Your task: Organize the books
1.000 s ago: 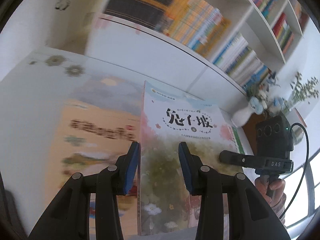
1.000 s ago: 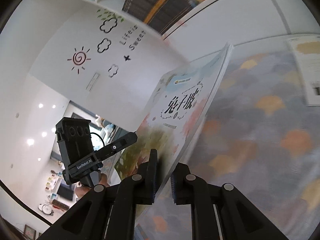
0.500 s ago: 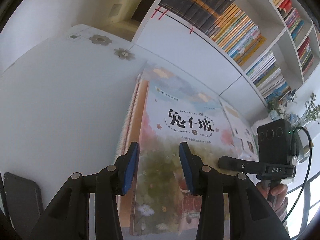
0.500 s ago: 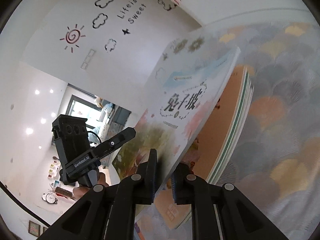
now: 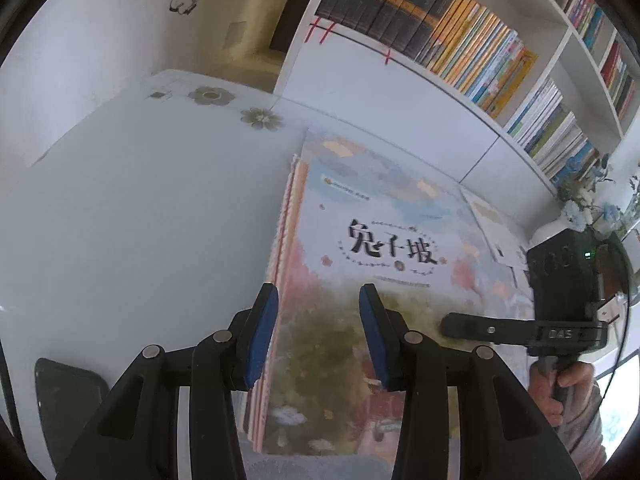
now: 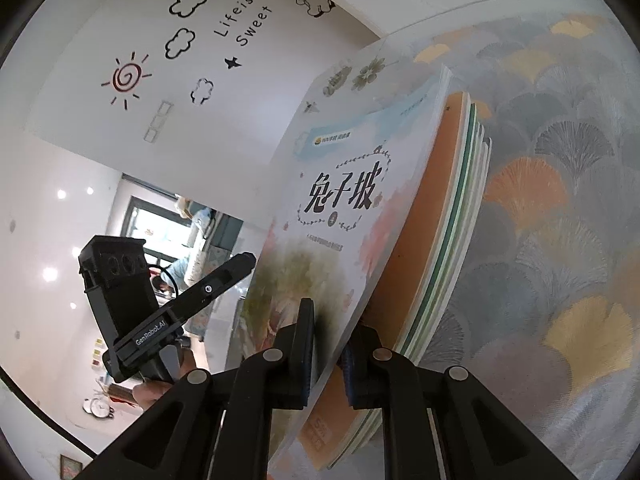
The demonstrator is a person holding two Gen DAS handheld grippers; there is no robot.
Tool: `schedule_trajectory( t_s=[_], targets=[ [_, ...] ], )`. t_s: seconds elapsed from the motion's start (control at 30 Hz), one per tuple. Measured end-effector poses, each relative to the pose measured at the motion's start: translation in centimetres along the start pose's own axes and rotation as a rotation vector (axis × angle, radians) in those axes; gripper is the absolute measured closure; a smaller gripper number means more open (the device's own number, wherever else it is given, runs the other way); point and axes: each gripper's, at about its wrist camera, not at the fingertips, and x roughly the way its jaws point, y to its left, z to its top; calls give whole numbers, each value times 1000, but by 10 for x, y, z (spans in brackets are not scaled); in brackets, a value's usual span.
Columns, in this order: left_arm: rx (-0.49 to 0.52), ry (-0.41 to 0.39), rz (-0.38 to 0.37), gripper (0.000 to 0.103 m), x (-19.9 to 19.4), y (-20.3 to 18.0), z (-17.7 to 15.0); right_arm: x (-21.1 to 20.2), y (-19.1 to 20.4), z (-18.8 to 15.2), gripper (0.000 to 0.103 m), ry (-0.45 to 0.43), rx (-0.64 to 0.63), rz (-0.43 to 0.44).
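Your right gripper (image 6: 326, 346) was clamped on the near edge of the picture book (image 6: 336, 216), one pad on the cover and one beneath, and the book slanted up off the stack of books (image 6: 452, 240) with its far edge low. Your left gripper (image 5: 316, 332) held nothing: its blue pads stood apart over the stack's spine-side edge, above the cover and, as far as I could tell, clear of it. To finish the step well, I judged you needed to lower the held edge slowly, square the book's corners to the stack, and open only once the cover lay flat; the left gripper could steady the spine side against sliding. A thin cover gripped at one edge would sag and might skid. Left of the stack, the white bench (image 5: 140, 208) lay bare, giving room to slide or withdraw. Right of the stack a loose booklet (image 5: 494, 224) lay close, so room there was tighter. Beyond the stack's far edge rose the bookshelf (image 5: 460, 52), already packed with upright spines.
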Motion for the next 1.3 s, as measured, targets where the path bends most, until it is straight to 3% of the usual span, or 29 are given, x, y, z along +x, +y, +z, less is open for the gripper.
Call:
schedule_trajectory(
  t_s=[0.2, 0.27, 0.43, 0.7, 0.83, 1.03, 1.3],
  targets=[
    [76, 46, -47, 63, 9, -23, -4, 1, -1, 0, 92, -1, 3, 4],
    [92, 82, -20, 63, 20, -27, -7, 1, -2, -1, 92, 0, 9, 4],
    [109, 74, 8, 63, 21, -33, -8, -5, -4, 2, 89, 28, 57, -16],
    [95, 77, 28, 63, 24, -39, -6, -49, -10, -1, 59, -64, 39, -121],
    [80, 76, 20, 63, 27, -47, -1, -71, -23, -6, 59, -91, 67, -109],
    [113, 66, -18, 63, 34, -92, 10, -109, -35, -11, 59, -133, 60, -139],
    [145, 55, -57, 58, 61, -174, 19, -195, -67, -14, 57, -271, 63, -200]
  ],
)
